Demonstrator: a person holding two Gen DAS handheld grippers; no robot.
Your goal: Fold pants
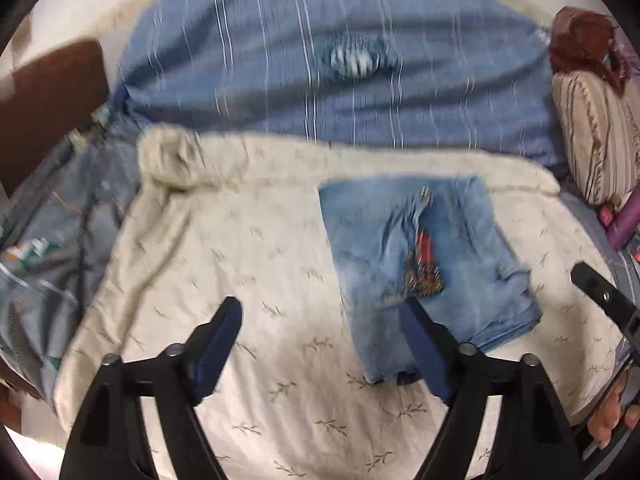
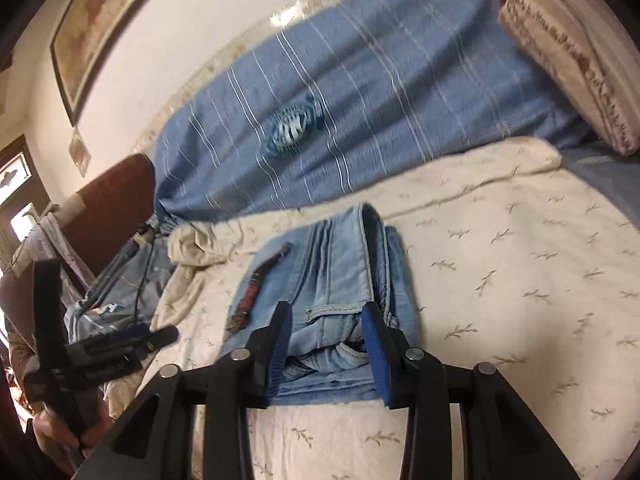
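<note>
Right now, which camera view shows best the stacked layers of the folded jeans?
The right wrist view: the folded jeans show their layered edge close between its fingers. The left wrist view shows them from above, flat and blurred.

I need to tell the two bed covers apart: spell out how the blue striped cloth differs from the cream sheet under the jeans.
The blue striped cloth is blue with thin pale lines; the cream sheet is off-white with small leaf sprigs. The blue cloth lies farther back, along the wall; the cream sheet lies nearer the grippers. The folded jeans rest on the cream sheet, not on the blue cloth. Both are spread over the bed and slightly wrinkled.
</note>
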